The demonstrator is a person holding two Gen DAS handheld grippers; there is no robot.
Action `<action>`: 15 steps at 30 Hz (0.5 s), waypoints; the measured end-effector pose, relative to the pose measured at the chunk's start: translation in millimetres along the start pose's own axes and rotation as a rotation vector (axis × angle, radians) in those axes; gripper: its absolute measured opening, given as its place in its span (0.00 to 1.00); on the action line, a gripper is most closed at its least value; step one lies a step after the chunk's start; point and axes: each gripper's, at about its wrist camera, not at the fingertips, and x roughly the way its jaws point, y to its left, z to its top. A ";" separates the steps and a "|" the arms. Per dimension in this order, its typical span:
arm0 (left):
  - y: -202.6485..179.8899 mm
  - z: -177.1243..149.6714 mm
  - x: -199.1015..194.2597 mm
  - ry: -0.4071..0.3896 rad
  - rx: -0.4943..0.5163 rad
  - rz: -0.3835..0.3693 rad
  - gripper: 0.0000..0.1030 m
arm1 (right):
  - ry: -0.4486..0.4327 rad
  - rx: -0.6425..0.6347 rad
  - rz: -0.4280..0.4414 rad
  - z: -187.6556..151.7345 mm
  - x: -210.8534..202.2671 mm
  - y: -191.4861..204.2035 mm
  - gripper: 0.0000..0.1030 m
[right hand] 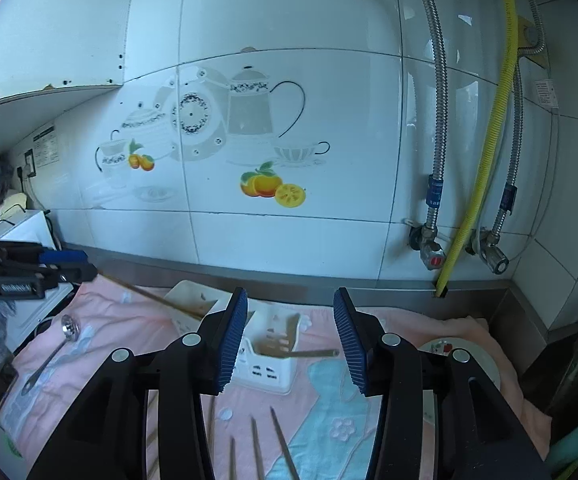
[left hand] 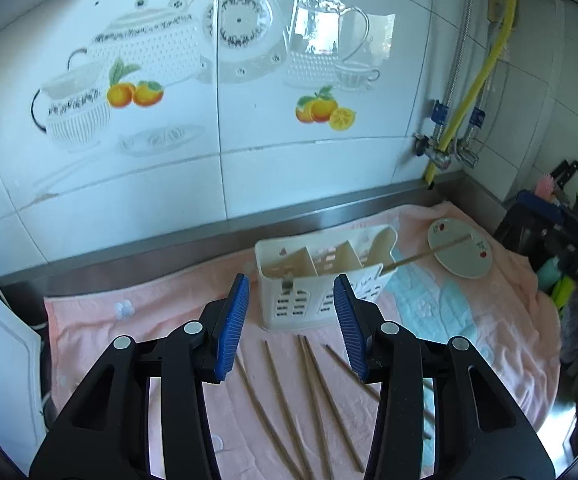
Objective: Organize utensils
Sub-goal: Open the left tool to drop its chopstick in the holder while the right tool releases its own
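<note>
A white slotted utensil holder (left hand: 321, 280) stands on a pink towel (left hand: 129, 340); it also shows in the right wrist view (right hand: 267, 350). One chopstick (left hand: 425, 254) leans out of its right compartment over a small plate (left hand: 461, 254). Several brown chopsticks (left hand: 309, 400) lie on the towel under my left gripper (left hand: 291, 322), which is open and empty. My right gripper (right hand: 291, 338) is open and empty above more chopsticks (right hand: 255, 448). In the right wrist view the left gripper (right hand: 69, 264) shows at far left, with a chopstick (right hand: 149, 296) running from its tip to the holder.
A metal slotted ladle (right hand: 55, 350) lies on the towel's left part. A steel backsplash edge (left hand: 169, 256) and tiled wall stand behind. Pipes and a yellow hose (right hand: 485, 152) run down at the right. A dark rack with knives and bottles (left hand: 561, 248) stands at far right.
</note>
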 end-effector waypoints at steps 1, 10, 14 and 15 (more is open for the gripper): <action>-0.1 -5.6 2.1 -0.010 0.001 0.000 0.42 | -0.003 -0.005 0.002 -3.2 -3.0 1.5 0.42; -2.0 -12.1 24.0 -0.080 -0.012 0.040 0.17 | 0.003 -0.016 0.009 -22.8 -9.6 2.4 0.42; -4.5 -9.4 27.8 -0.087 -0.003 0.052 0.06 | 0.010 -0.013 -0.002 -26.2 -7.3 -1.2 0.42; -5.2 -8.9 27.7 -0.087 -0.004 0.051 0.06 | 0.012 -0.008 -0.001 -26.8 -6.8 -2.5 0.42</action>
